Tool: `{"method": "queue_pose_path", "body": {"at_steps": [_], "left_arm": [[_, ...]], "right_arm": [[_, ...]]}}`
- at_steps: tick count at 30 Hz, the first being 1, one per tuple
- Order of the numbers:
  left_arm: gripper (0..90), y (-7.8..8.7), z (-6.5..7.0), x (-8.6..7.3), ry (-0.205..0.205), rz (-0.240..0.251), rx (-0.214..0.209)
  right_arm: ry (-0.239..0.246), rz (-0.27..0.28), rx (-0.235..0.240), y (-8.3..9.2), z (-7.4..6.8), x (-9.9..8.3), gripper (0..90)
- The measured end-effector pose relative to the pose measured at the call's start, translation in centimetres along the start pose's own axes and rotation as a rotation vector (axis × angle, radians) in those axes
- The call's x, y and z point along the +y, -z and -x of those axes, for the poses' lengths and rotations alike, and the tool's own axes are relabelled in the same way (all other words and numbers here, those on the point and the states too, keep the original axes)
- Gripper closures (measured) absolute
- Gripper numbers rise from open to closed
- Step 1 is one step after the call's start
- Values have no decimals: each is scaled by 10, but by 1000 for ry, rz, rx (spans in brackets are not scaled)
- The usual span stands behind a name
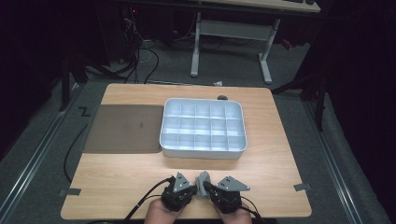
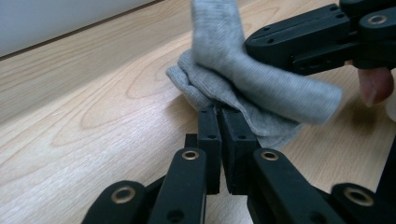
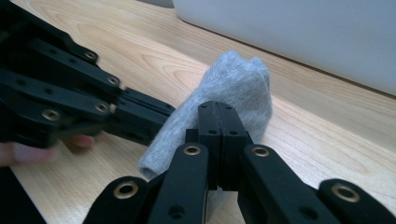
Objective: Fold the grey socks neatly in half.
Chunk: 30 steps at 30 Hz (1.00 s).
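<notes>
My left gripper [image 2: 219, 114] has its jaws clenched on the near edge of the grey sock [image 2: 233, 88]; my right gripper [image 3: 218, 112] pinches the same sock [image 3: 233, 88] from the opposite side. It sits bunched between them at the desk's [image 1: 126, 172] near edge, near the middle, its long axis running gripper to gripper, both equally close. The left gripper view shows the fold lying on the wood. The high view [image 1: 202, 183] adds the empty divided tray [image 1: 203, 150] beyond, toward the far edge.

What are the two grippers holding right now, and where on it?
Both hold one small grey knitted cloth: the left gripper pinches its lower folded edge, the right gripper clamps the bunched fabric from the other side.
</notes>
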<state>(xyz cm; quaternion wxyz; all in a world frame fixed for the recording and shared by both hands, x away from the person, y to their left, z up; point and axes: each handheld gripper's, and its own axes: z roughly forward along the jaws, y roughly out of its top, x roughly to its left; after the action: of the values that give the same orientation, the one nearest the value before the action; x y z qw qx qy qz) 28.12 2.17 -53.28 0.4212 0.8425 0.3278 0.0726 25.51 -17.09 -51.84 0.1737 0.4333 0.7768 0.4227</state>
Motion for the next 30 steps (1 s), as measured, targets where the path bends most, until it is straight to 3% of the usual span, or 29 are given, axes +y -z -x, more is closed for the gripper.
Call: {"method": "queue_pose_path", "body": {"at_steps": [7,17,22,27,30], "left_arm": [[897,-5,6,2,-36,-9,4],[883,-1,0,-1,-19,-4,-1],[893,10,-6,-2,17,61,15],[900,17,-5,8,23,157,30],[900,19,-2,18,12,187,20]], "right_arm": [[1,3,16,-1,-5,-1,900],[-7,-8,20,-6,-3,-6,900],[3,-6,19,-7,-4,-6,900],[9,0,21,-7,-5,-7,900],[8,3,20,-7,-5,-8,900]]}}
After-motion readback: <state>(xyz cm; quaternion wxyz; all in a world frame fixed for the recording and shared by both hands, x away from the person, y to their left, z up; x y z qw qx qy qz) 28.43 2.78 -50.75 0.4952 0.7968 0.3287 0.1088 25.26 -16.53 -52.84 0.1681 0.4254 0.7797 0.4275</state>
